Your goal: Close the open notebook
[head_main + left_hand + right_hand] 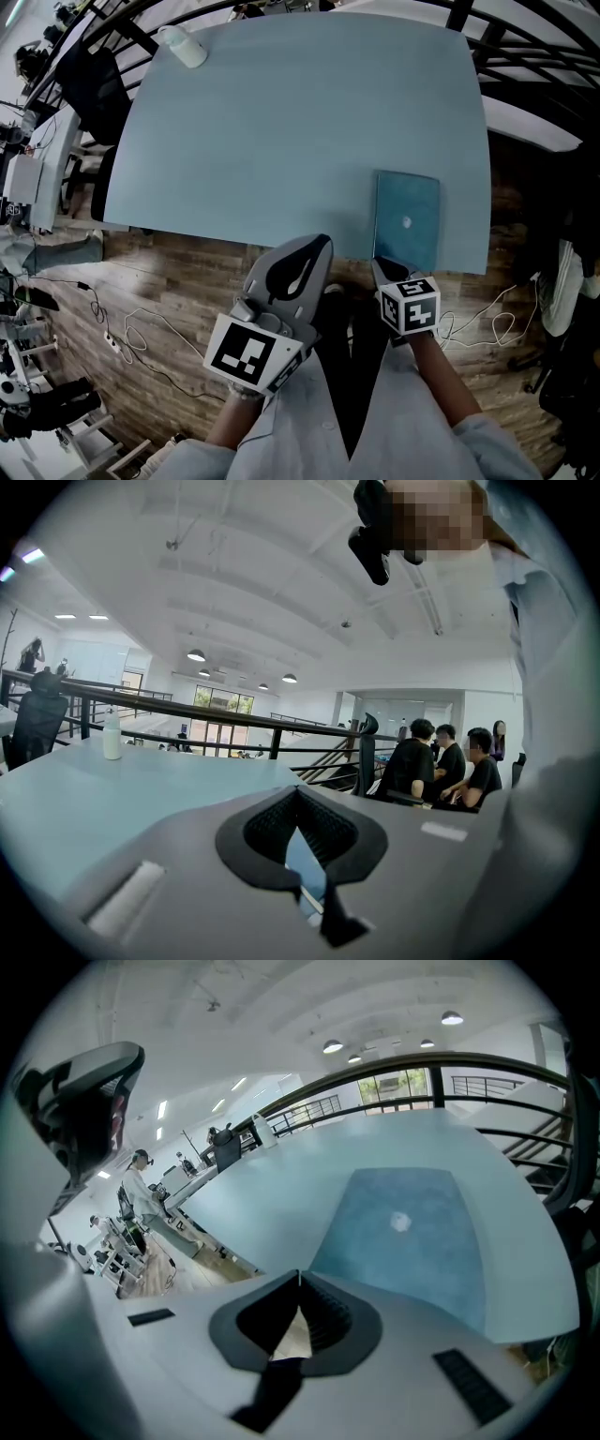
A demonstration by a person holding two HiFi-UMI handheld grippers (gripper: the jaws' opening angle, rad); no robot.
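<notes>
Nearest the person, both grippers are held low and short of the worktop's [281, 141] front edge, on the near side of the notebook [406, 222]. The left gripper [322, 246] is seen with its jaws brought together at the tips. Only a narrow gap is left behind the tips and nothing is gripped in it, which the left gripper view confirms [298, 791]. The right gripper [382, 270] is held just below the notebook's near edge. Its jaws are likewise pressed tip to tip and are empty [299, 1277]. Neither gripper is seen touching the notebook. This drawn-back, empty posture is judged to suit tools that are either parked or not yet brought to the work.

The notebook is laid flat at the front right of the worktop, its near edge close to the worktop's rim. Only one teal cover with a small pale spot is shown [403, 1232]. No spread pages are visible, so it is judged to be lying shut already.

Far beyond the notebook, at the worktop's far left corner, a white bottle [183, 45] is stood well clear of the working area. A dark railing [525, 56] is seen past the far edge.
</notes>
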